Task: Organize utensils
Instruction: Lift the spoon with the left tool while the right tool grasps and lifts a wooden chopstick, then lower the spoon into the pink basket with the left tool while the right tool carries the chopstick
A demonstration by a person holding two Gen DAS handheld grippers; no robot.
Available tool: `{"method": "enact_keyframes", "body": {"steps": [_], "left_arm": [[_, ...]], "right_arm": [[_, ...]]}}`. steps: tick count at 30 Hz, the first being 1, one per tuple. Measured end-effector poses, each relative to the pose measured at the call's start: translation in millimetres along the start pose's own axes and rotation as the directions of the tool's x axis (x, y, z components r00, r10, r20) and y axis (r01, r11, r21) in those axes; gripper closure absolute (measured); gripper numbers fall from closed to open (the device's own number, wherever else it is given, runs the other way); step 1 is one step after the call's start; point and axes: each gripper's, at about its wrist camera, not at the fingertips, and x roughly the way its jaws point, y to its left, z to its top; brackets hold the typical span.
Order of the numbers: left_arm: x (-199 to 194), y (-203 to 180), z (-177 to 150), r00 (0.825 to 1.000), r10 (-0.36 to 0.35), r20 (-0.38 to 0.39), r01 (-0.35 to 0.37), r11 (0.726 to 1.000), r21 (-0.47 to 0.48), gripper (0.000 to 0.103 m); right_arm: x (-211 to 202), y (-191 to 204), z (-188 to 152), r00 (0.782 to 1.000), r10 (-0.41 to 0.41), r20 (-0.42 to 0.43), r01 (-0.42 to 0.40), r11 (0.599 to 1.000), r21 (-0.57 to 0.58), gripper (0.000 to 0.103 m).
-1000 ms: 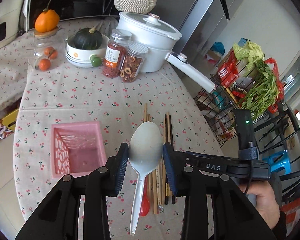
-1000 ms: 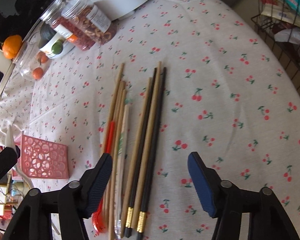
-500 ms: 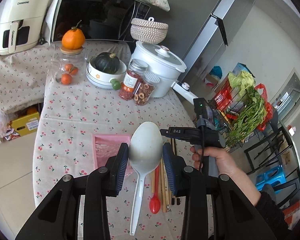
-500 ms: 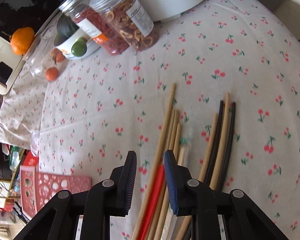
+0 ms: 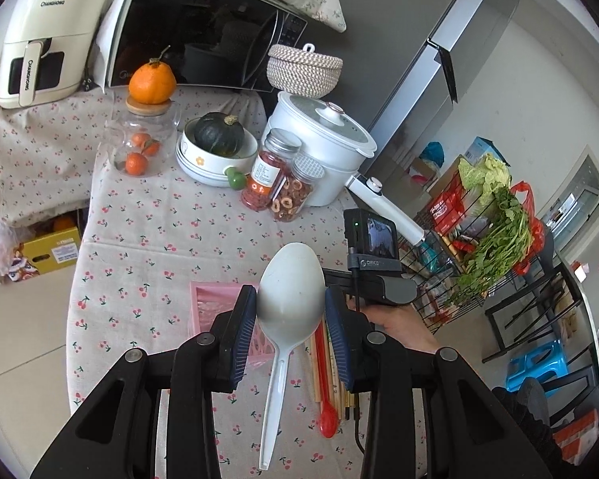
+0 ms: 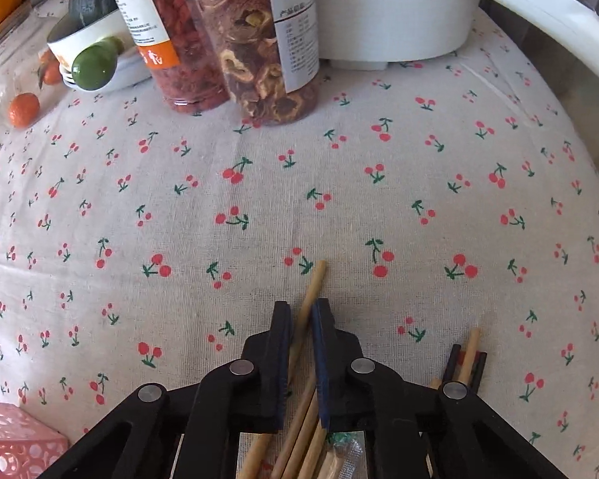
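My left gripper (image 5: pixel 291 307) is shut on the bowl of a white plastic spoon (image 5: pixel 289 291), held high above the table with the handle hanging toward me. Below it stands a pink perforated basket (image 5: pixel 211 299). To its right lie wooden and black chopsticks (image 5: pixel 331 383) and a red spoon (image 5: pixel 326 419). My right gripper (image 6: pixel 301 311) is down at the far ends of the chopsticks, its jaws closed around a light wooden chopstick (image 6: pixel 312 287). More wooden chopsticks (image 6: pixel 299 439) lie under it, and black ones (image 6: pixel 475 363) to its right. The pink basket's corner (image 6: pixel 16 439) shows at lower left.
At the back of the cherry-print tablecloth (image 6: pixel 339 183) stand two snack jars (image 6: pixel 255 40), a white pot with a long handle (image 5: pixel 319 139), a bowl with a dark squash (image 5: pixel 217 147) and a glass jar of oranges (image 5: pixel 139 147). A wire rack of vegetables (image 5: pixel 491 231) stands right of the table.
My left gripper has risen higher with the spoon. My right gripper has moved forward along the chopsticks to their far ends and closed from wide open onto a wooden chopstick.
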Motion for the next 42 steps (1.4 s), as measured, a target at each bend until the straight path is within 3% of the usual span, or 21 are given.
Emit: {"method": "enact_keyframes", "body": {"steps": [5, 9, 13, 19, 23, 27, 32, 36, 42], "left_arm": [[-12.2, 3.3, 4.4, 0.999, -0.013, 0.052, 0.015, 0.999, -0.028, 0.066], [-28.2, 3.7, 9.2, 0.989, -0.018, 0.147, 0.022, 0.999, -0.031, 0.066], [-40.5, 1.2, 11.8, 0.966, -0.011, 0.258, 0.013, 1.000, -0.007, 0.066], [-34.6, 8.3, 16.1, 0.917, 0.020, 0.399, -0.020, 1.000, -0.004, 0.066], [-17.3, 12.3, 18.2, 0.892, 0.068, 0.446, -0.080, 0.997, 0.008, 0.066], [3.2, 17.2, 16.9, 0.880, 0.105, 0.464, -0.122, 0.992, 0.007, 0.065], [28.1, 21.4, 12.0, 0.890, 0.139, 0.435, -0.157, 0.988, 0.005, 0.065], [45.6, 25.1, 6.4, 0.911, 0.168, 0.377, -0.189, 0.982, 0.020, 0.064], [47.9, 31.3, 6.2, 0.950, 0.176, 0.258, -0.171, 0.984, -0.041, 0.044]], "right_arm": [[-26.2, -2.9, -4.3, 0.995, 0.091, 0.050, -0.095, 0.993, 0.071, 0.097], [-70.4, 2.6, -11.2, 0.982, 0.139, 0.127, -0.148, 0.987, 0.064, 0.098], [-120.4, 7.3, -22.6, 0.962, 0.158, 0.221, -0.173, 0.983, 0.053, 0.098], [-181.2, 14.1, -53.2, 0.926, 0.158, 0.343, -0.168, 0.986, 0.000, 0.098], [-201.2, 12.5, -70.0, 0.908, 0.159, 0.388, -0.169, 0.986, -0.008, 0.098], [-212.2, 10.8, -75.0, 0.897, 0.155, 0.415, -0.160, 0.987, -0.023, 0.098], [-218.8, 9.2, -77.3, 0.888, 0.163, 0.430, -0.164, 0.986, -0.036, 0.098], [-218.8, 10.8, -77.8, 0.886, 0.165, 0.433, -0.163, 0.986, -0.042, 0.098], [-227.8, 18.6, -81.2, 0.882, 0.161, 0.442, -0.146, 0.987, -0.068, 0.098]]}}
